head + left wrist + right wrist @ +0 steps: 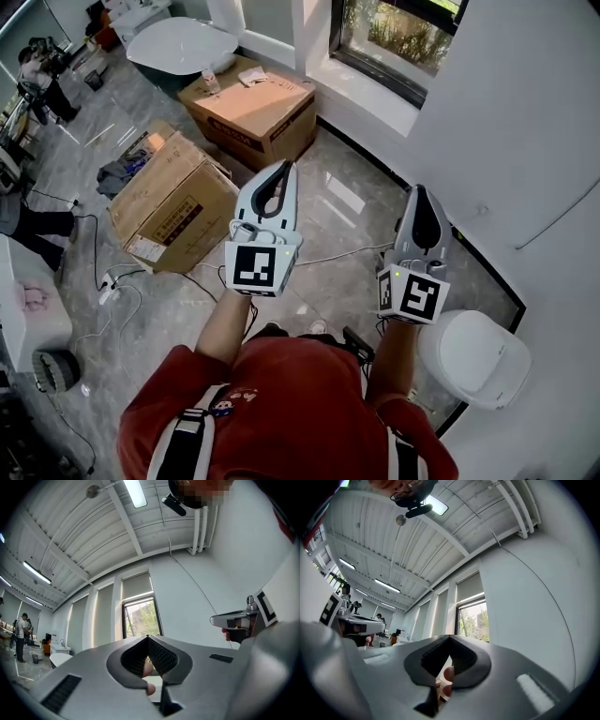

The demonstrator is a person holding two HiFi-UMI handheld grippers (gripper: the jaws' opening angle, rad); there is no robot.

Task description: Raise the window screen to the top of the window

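Window (405, 36) ahead; left gripper (278, 173), right gripper (420, 193) closed (both empty)

The grey tiled floor (356, 202) carries two cardboard boxes (173, 202) (258, 112), a white tub (183, 44), a toilet (478, 356) and loose cables (328, 255).

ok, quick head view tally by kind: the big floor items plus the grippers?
Cardboard boxes: 2
Grippers, left gripper and right gripper: 2
Bathtub: 1
Toilet: 1
Total: 6
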